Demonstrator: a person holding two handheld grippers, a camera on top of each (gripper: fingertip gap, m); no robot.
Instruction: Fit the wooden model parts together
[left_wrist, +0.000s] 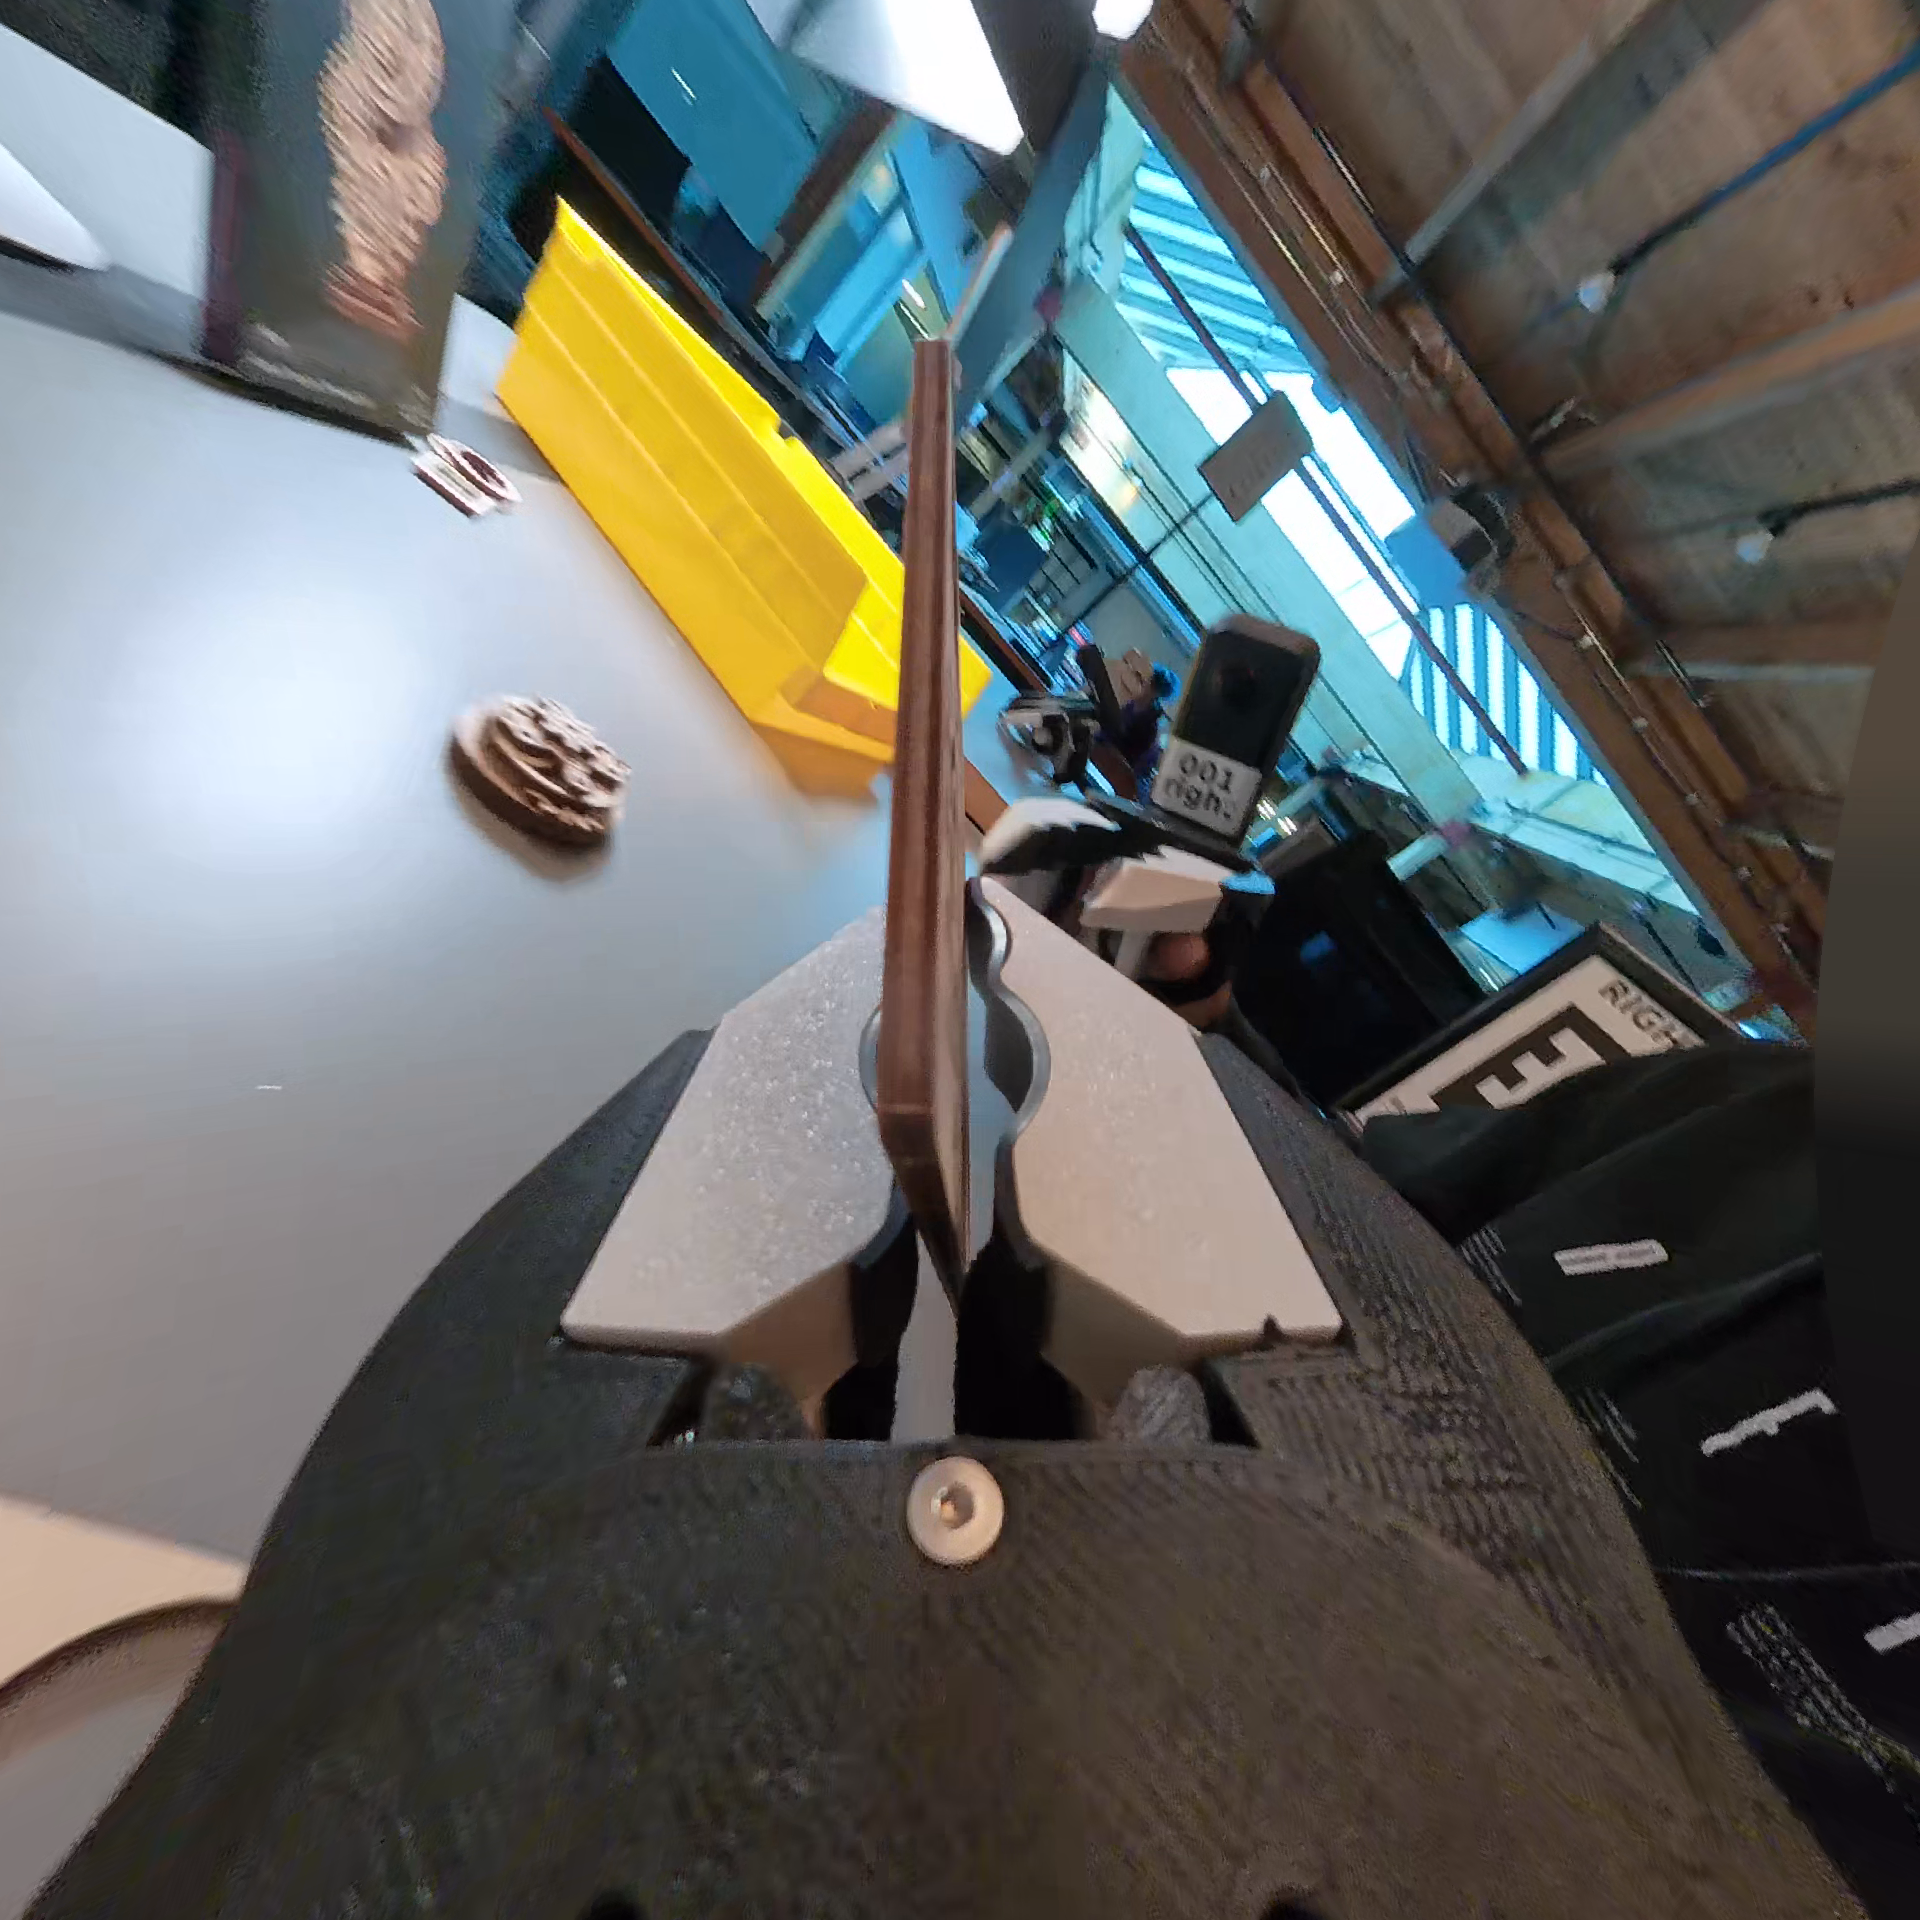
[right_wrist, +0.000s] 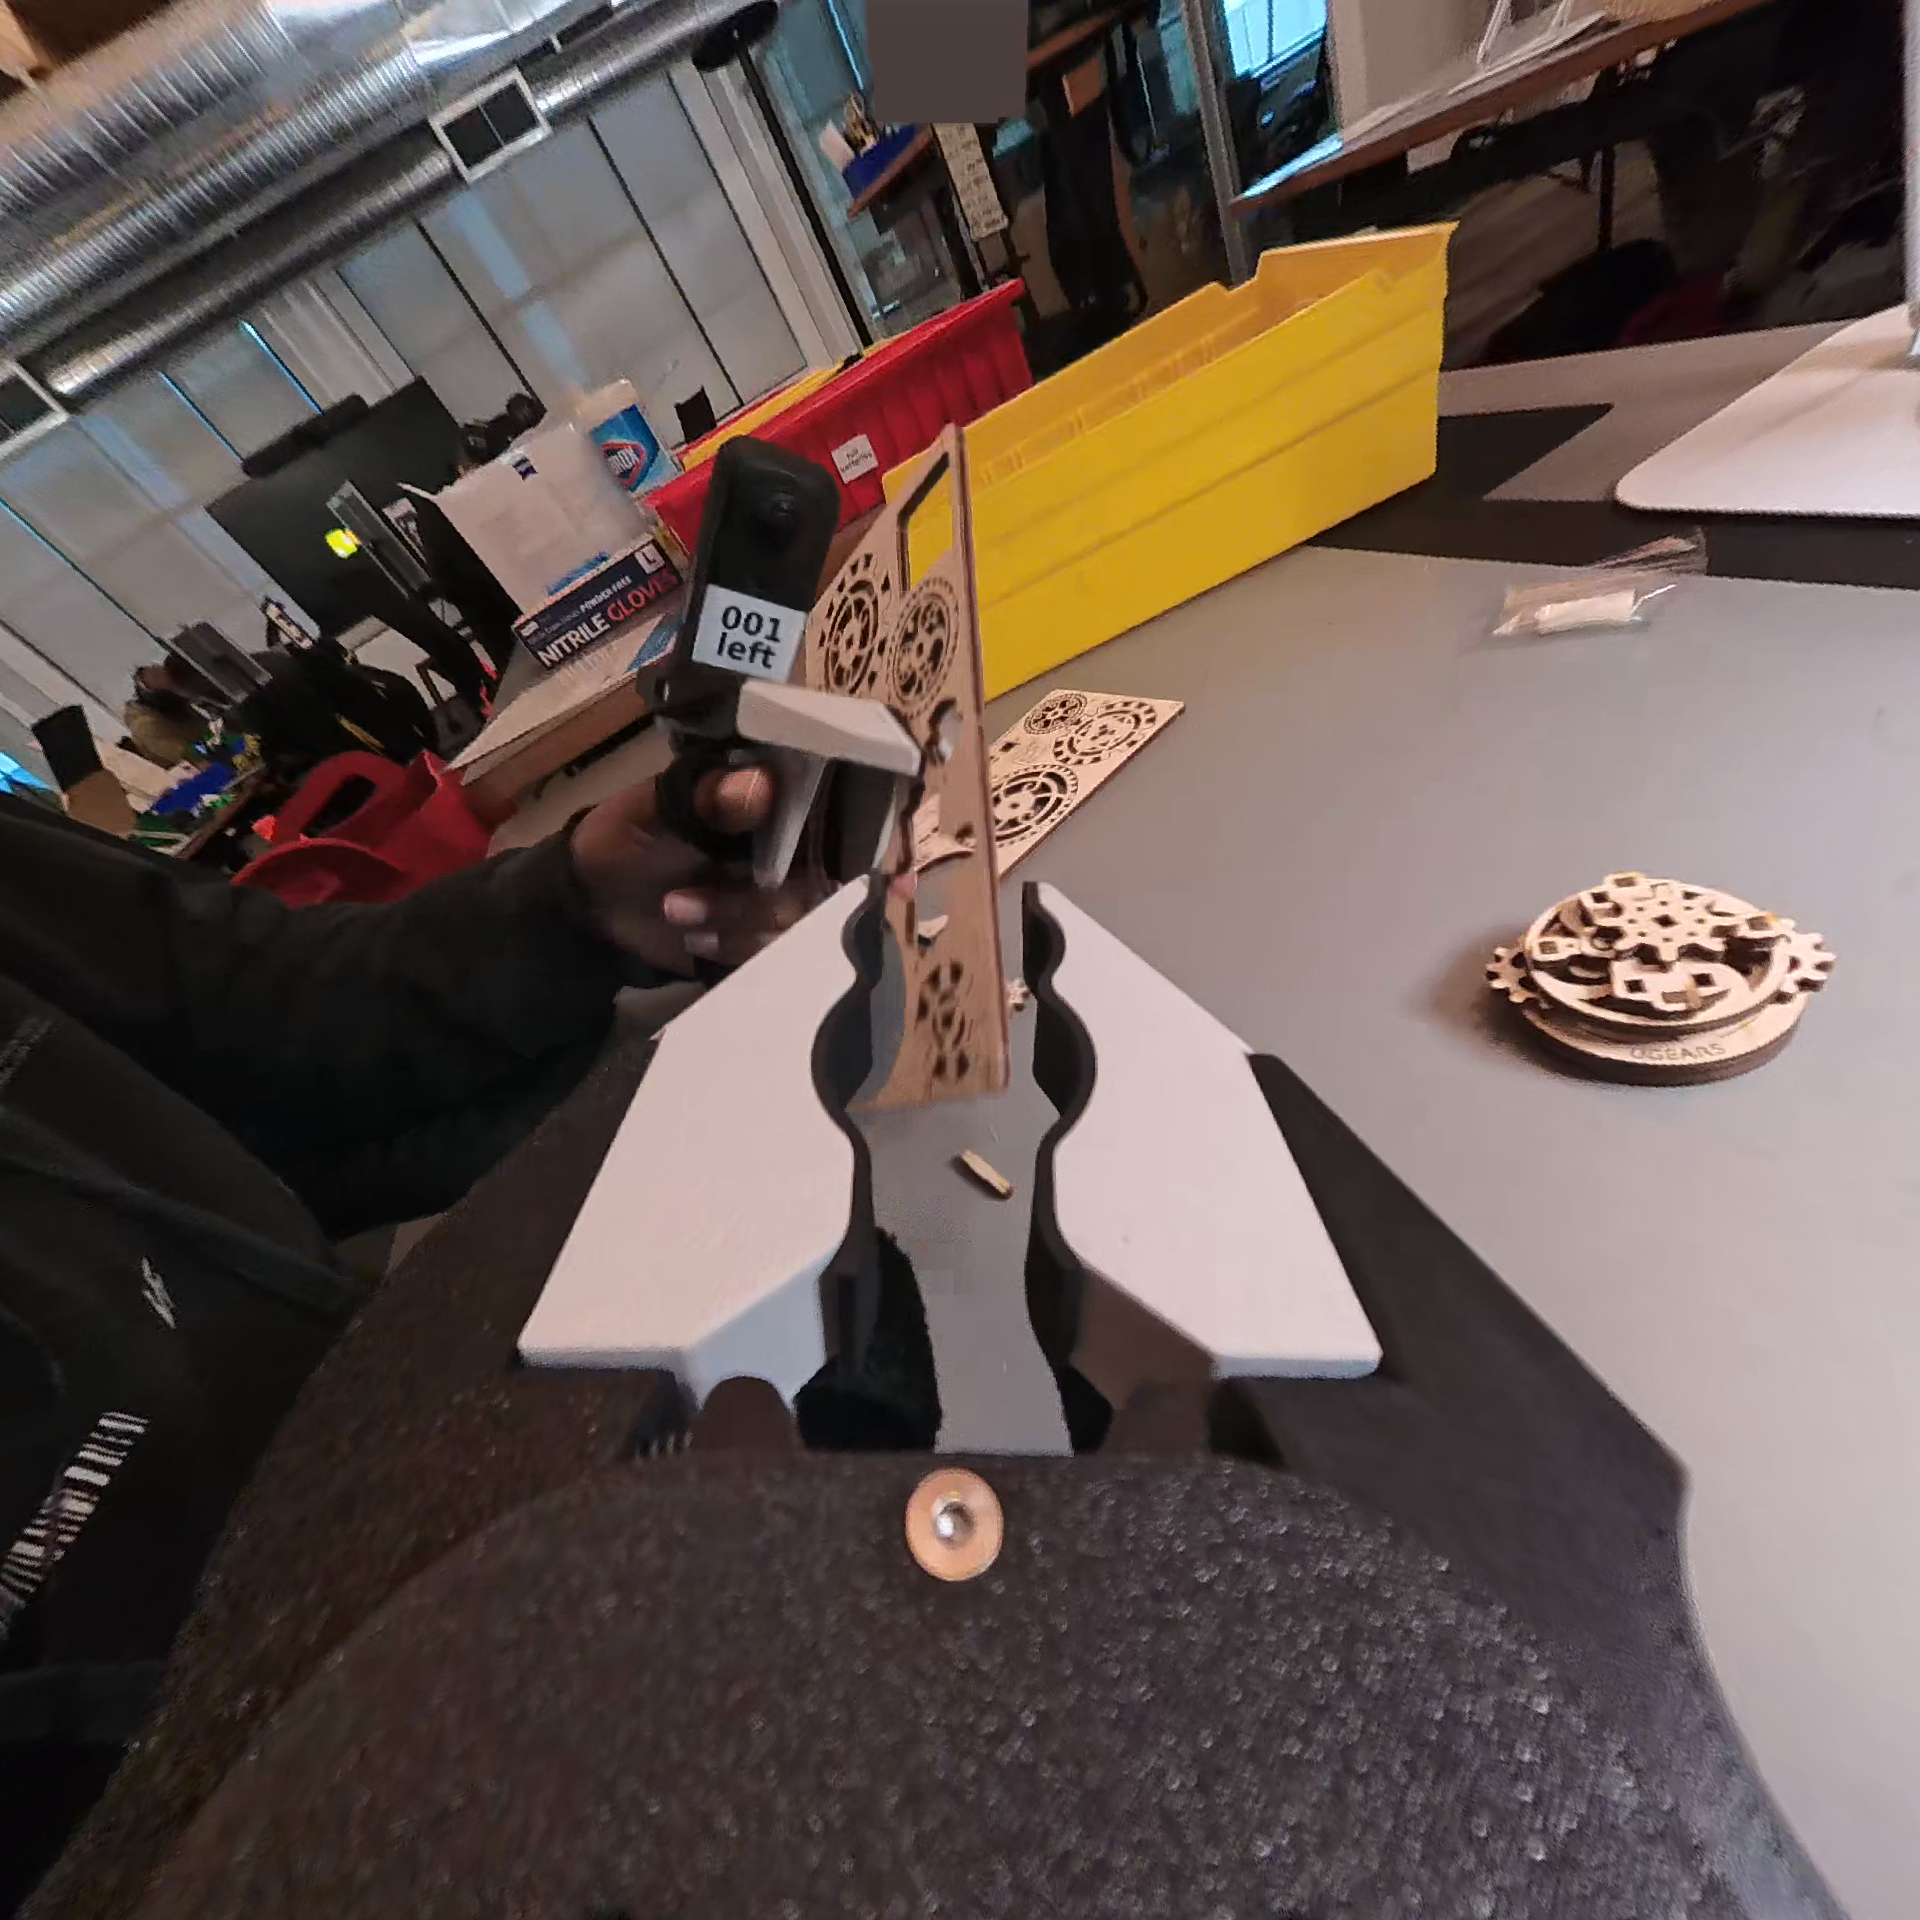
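My left gripper (left_wrist: 928, 935) is shut on a thin wooden parts sheet (left_wrist: 923, 644), seen edge-on and held upright above the grey table (left_wrist: 260, 935). In the right wrist view the left gripper (right_wrist: 883, 764) grips the sheet (right_wrist: 940, 665), which is laser-cut with gear shapes. My right gripper (right_wrist: 951, 904) is open, its fingers on either side of the sheet's lower end without touching it; it also shows in the left wrist view (left_wrist: 1122, 862). A small wooden peg (right_wrist: 985, 1172) lies on the table under it. An assembled round gear model (right_wrist: 1652, 977) sits to the right (left_wrist: 540, 769).
A second cut sheet (right_wrist: 1081, 748) lies flat behind the held one. A yellow bin (right_wrist: 1195, 488) and a red bin (right_wrist: 883, 405) stand at the far edge. A small plastic bag (right_wrist: 1579, 608) and a white monitor base (right_wrist: 1787, 436) are at the far right. The gap from one gripper's tips to the other's is roughly 6 centimeters.
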